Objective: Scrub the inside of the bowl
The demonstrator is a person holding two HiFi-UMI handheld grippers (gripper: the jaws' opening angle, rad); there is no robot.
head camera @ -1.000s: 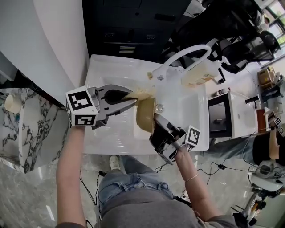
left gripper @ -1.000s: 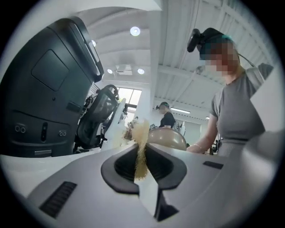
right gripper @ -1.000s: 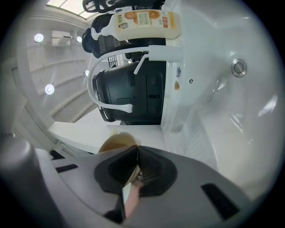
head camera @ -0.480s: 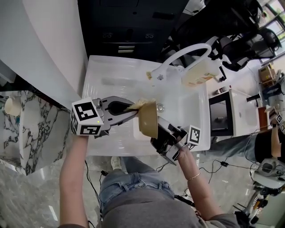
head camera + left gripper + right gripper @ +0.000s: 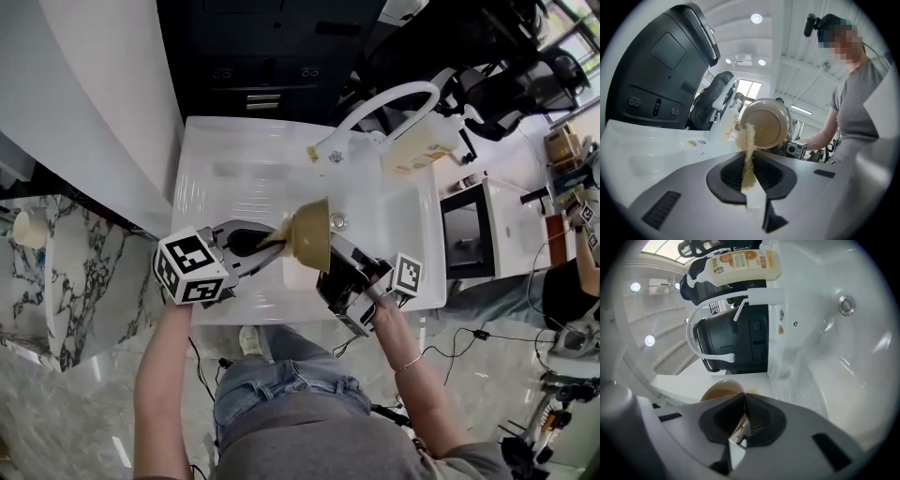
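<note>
Right gripper [image 5: 330, 251] is clamped tight on the rim of the round tan ceramic bowl [image 5: 309, 234], holding it tipped on its side above the white sink [image 5: 244, 169]. Left gripper [image 5: 267, 242] sits just left of the bowl, pinching a thin yellowish scrub pad [image 5: 748, 154] whose tip is at the rim. The bowl's mouth seems to face left, so I'd guess the pad goes straight in.

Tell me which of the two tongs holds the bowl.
The right tongs: they are shut on the rim of the tan bowl, which is tilted over the sink. The left tongs grip a yellow sponge instead.
</note>
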